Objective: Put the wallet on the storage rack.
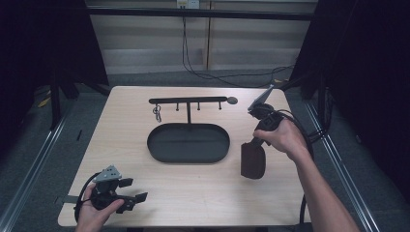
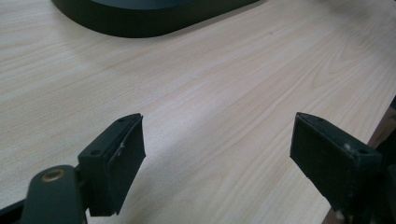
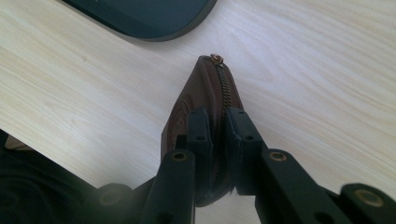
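A dark brown zip pouch (image 1: pixel 253 160) hangs from my right gripper (image 1: pixel 256 143) just right of the black oval tray (image 1: pixel 188 143). In the right gripper view the jaws pinch the pouch (image 3: pixel 198 100) along its zipper edge, the brass zipper pull (image 3: pixel 215 58) at its far tip, above the wooden table. My right gripper (image 3: pixel 219 123) is shut on it. My left gripper (image 1: pixel 138 201) rests near the table's front left corner, held by a hand. Its jaws stand wide apart in the left gripper view, my left gripper (image 2: pixel 217 149) holding nothing over bare wood.
Behind the tray stands a black rack (image 1: pixel 188 101) with hooks; a small key ring (image 1: pixel 157 112) hangs at its left end. The tray's rim (image 2: pixel 140 25) lies beyond the left gripper. Cables (image 1: pixel 203 72) trail on the floor behind the table.
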A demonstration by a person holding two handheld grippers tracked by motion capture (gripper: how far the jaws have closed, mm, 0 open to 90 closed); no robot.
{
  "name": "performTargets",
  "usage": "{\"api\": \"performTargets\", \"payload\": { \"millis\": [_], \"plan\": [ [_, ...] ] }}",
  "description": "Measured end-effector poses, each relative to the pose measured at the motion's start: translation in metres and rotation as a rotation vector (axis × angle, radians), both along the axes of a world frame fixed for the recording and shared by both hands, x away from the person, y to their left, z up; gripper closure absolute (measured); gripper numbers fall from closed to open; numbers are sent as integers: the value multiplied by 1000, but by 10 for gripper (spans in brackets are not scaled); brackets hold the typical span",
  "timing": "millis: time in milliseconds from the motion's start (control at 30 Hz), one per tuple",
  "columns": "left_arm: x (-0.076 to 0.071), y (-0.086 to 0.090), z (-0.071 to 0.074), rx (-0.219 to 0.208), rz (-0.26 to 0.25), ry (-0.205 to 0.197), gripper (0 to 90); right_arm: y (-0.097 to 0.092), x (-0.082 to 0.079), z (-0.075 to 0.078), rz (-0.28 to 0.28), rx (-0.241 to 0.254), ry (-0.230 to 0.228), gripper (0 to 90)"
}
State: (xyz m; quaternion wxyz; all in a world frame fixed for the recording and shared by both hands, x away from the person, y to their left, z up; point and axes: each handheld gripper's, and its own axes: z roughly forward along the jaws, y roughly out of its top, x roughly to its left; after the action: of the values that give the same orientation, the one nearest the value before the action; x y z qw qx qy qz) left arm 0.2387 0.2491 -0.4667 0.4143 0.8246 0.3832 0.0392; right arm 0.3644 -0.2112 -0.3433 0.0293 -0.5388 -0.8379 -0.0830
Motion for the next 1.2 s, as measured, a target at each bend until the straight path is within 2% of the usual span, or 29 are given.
{"api": "performTargets", "payload": {
  "millis": [133, 267, 433, 567, 667, 733, 800, 1000, 1200],
  "plan": [
    [0, 1, 0, -1, -5, 2, 178, 2, 3, 5, 1, 5, -19, 811],
    [0, 1, 1, -8, 1, -7, 178, 4, 7, 7, 17, 12, -18, 811],
    [0, 3, 1, -22, 16, -2, 166, 7, 13, 10, 11, 14, -28, 812],
    [1, 3, 2, -24, 0, 2, 162, 10, 18, 11, -3, 2, -29, 812],
    [0, 3, 2, -22, -8, 1, 161, 13, 22, 11, -8, 13, -30, 813],
    [0, 3, 1, -27, -10, 8, 161, 15, 23, 12, -8, 12, -37, 813],
    [1, 3, 1, -33, -17, 14, 161, 15, 25, 17, -11, 13, -65, 813],
    [1, 3, 1, -29, -14, 19, 161, 19, 34, 31, -4, 11, -85, 814],
    [-1, 2, 2, -18, -23, 10, 161, 22, 40, 38, -19, 42, -114, 815]
  ]
}}
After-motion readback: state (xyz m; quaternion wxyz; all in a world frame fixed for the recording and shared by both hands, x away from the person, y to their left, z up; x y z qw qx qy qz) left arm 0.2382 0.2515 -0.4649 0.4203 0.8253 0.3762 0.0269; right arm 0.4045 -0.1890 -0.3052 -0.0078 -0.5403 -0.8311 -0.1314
